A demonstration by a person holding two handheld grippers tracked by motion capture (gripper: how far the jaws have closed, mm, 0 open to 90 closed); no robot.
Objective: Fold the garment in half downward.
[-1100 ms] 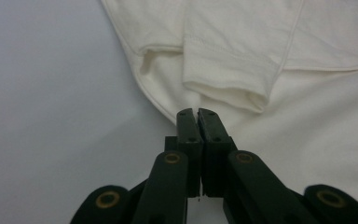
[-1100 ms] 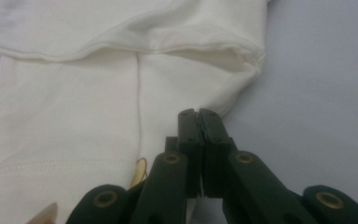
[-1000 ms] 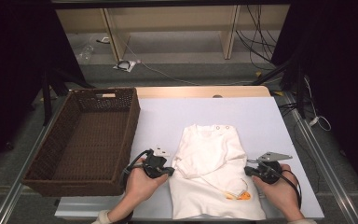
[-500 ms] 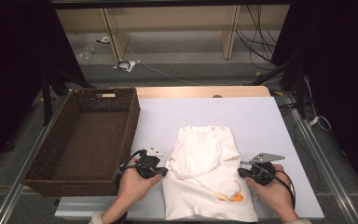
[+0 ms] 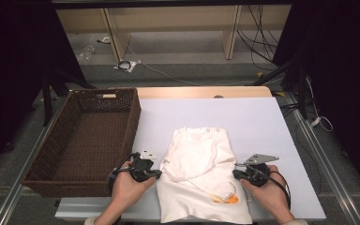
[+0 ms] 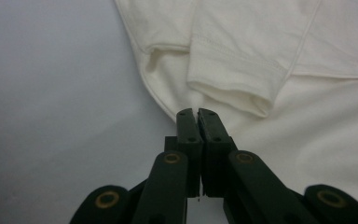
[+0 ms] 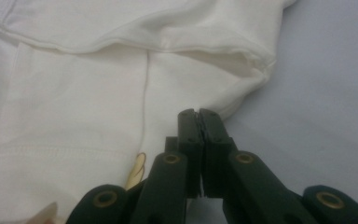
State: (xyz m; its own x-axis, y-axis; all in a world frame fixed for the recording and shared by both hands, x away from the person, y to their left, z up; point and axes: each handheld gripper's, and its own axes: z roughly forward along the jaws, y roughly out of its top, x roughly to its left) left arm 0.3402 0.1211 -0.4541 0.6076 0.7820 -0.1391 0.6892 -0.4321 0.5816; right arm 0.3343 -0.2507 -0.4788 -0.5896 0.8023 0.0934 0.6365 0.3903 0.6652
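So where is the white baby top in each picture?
High view: the white baby top lies flat at bottom centre, between the two hands.
Left gripper view: it fills the upper right, just past the shut jaws, a folded sleeve cuff on top.
Right gripper view: it fills the upper left.
Shared landmark: the pale table cover under it.

Shirt between two grippers
Shirt (image 5: 201, 178) lies on the worktop (image 5: 262, 122), basket (image 5: 82, 140) to its left; left gripper (image 5: 158, 174) and right gripper (image 5: 235, 174) flank it.
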